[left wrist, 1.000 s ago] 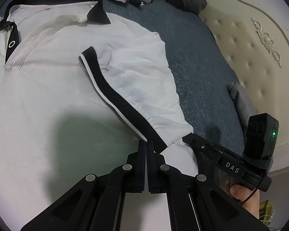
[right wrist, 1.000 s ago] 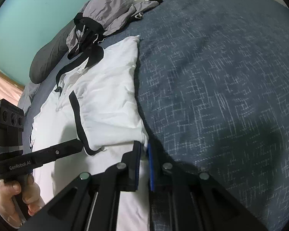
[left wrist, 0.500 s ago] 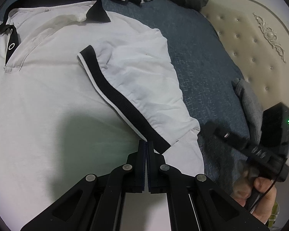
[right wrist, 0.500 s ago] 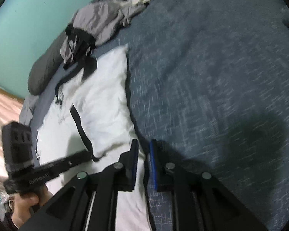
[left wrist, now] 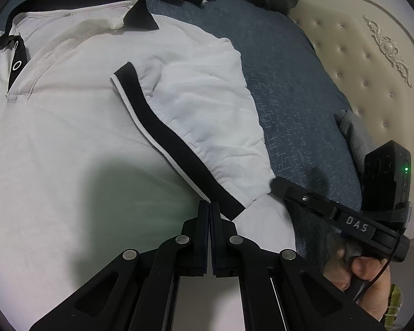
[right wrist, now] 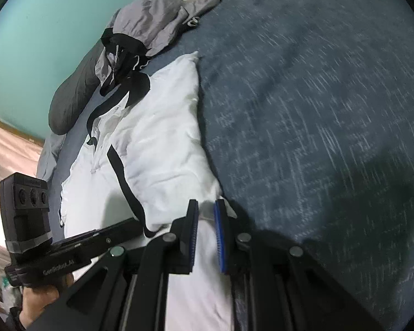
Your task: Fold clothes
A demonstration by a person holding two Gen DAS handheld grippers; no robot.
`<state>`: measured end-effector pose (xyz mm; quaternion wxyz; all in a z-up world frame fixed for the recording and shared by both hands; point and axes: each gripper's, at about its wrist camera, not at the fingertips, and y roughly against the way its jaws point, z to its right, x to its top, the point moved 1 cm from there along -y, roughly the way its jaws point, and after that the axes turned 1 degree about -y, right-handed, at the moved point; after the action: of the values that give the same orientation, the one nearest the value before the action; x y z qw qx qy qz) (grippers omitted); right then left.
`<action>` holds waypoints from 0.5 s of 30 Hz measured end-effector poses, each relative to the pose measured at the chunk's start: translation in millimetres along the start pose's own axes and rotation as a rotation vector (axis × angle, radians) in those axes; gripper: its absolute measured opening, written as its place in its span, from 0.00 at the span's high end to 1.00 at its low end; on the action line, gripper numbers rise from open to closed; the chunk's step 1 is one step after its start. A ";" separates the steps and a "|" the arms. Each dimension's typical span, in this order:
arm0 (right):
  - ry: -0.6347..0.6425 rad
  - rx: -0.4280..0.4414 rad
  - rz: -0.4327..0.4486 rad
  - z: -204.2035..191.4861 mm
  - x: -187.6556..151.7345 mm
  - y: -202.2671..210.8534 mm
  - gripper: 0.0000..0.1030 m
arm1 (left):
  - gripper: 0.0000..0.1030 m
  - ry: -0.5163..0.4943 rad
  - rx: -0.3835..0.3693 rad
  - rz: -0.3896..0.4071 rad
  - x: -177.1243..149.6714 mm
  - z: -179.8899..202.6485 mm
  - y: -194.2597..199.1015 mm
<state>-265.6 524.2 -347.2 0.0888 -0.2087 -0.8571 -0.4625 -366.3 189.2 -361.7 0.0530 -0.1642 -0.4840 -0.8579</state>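
A: The white shirt [left wrist: 69,151] is laid flat on the blue bed [left wrist: 289,88]. The left gripper [left wrist: 209,207] is seen shut at the black sleeve band [left wrist: 162,127].

B: The right gripper [right wrist: 206,211] is opened a little at the shirt's side edge, nothing squeezed. Lots of bare bed is seen to the right.

soft white cloth shirt [left wrist: 69,138] with ribbed black cuff [left wrist: 174,143], coarse woven blue bedspread [right wrist: 317,110]

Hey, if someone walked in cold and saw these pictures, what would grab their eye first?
A white polo shirt with black trim lies spread on the dark blue bed cover, one sleeve folded in over the chest. A crumpled grey garment is heaped beyond the collar, and the right gripper hangs at the shirt's edge.
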 end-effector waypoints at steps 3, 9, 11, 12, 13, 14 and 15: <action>-0.010 -0.005 0.027 0.2 3.5 11.7 0.89 | 0.99 -0.002 0.003 0.002 0.1 1.3 0.0; 0.041 0.059 0.049 -15.9 3.8 8.9 0.89 | 0.99 0.005 0.007 0.003 0.1 3.8 -4.2; 0.040 0.038 0.022 -16.7 2.1 -2.2 0.89 | 0.99 0.011 0.005 0.006 0.2 4.2 -4.2; 0.028 0.032 0.008 -12.8 0.0 -4.9 0.89 | 0.99 0.013 0.004 0.007 0.3 3.7 -3.8; 0.015 0.028 -0.005 -8.9 -1.9 -7.5 0.89 | 0.99 0.015 0.004 0.009 0.2 3.0 -2.8; 0.006 0.032 -0.009 -6.6 -2.0 -5.9 0.89 | 0.99 0.017 0.003 0.013 -0.3 2.7 -0.6; -0.004 0.035 -0.012 -4.3 -2.1 -4.3 0.89 | 0.99 0.017 0.002 0.018 -1.2 2.3 2.3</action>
<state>-265.8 517.9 -348.8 0.0881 -0.2028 -0.8666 -0.4474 -364.2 189.9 -359.1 0.0649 -0.1612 -0.4827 -0.8584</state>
